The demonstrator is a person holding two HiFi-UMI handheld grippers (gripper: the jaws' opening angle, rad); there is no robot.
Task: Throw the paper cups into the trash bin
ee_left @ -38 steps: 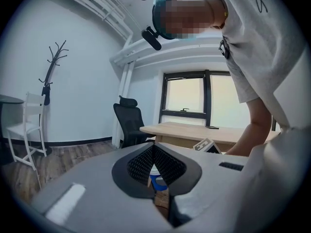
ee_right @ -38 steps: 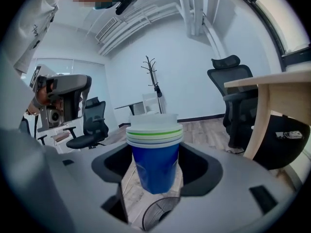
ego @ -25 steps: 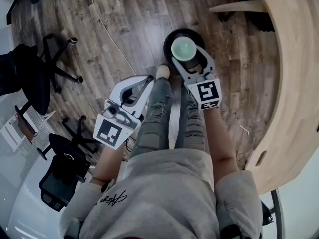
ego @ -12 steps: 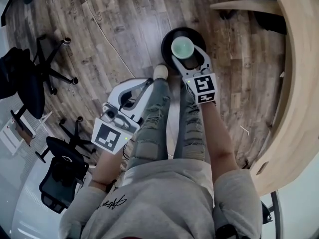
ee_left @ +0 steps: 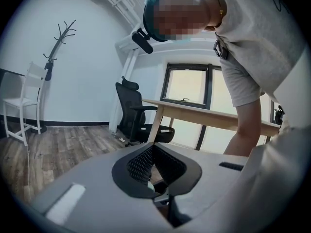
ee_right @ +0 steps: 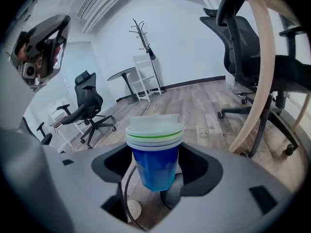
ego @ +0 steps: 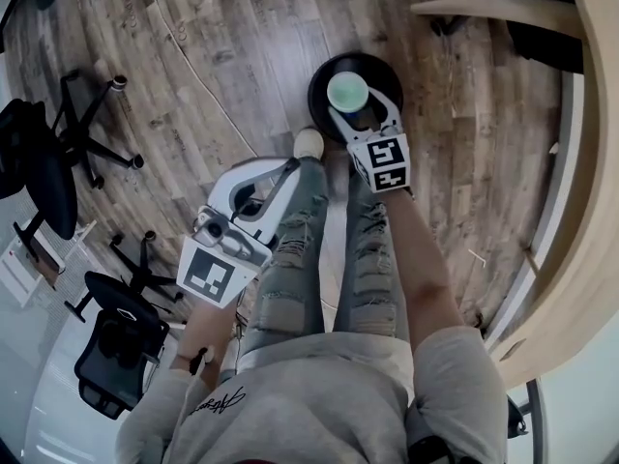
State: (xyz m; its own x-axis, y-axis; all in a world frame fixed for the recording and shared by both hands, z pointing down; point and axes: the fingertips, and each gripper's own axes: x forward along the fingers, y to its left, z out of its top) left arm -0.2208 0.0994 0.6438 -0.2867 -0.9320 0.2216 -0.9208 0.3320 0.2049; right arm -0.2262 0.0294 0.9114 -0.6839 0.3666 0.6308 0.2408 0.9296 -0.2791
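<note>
A stack of nested paper cups (ego: 347, 91), blue outside with white and green rims (ee_right: 155, 154), is held upright in my right gripper (ego: 350, 104), which is shut on the stack (ee_right: 156, 166). It hangs directly above the round black trash bin (ego: 380, 70) that stands on the wood floor by the person's feet. My left gripper (ego: 283, 169) sits lower left beside the person's left leg. Its jaws are closed together with nothing between them (ee_left: 154, 149).
Black office chairs stand at the left (ego: 44, 167) (ego: 121, 341). A curved wooden table (ego: 590, 201) fills the right side. A thin cable (ego: 189, 61) runs across the floor. The person's jeans-clad legs (ego: 295, 259) and a shoe (ego: 309, 143) are between the grippers.
The right gripper with the cup stack has moved a little farther out over the bin. The left gripper has dropped slightly toward the person.
</note>
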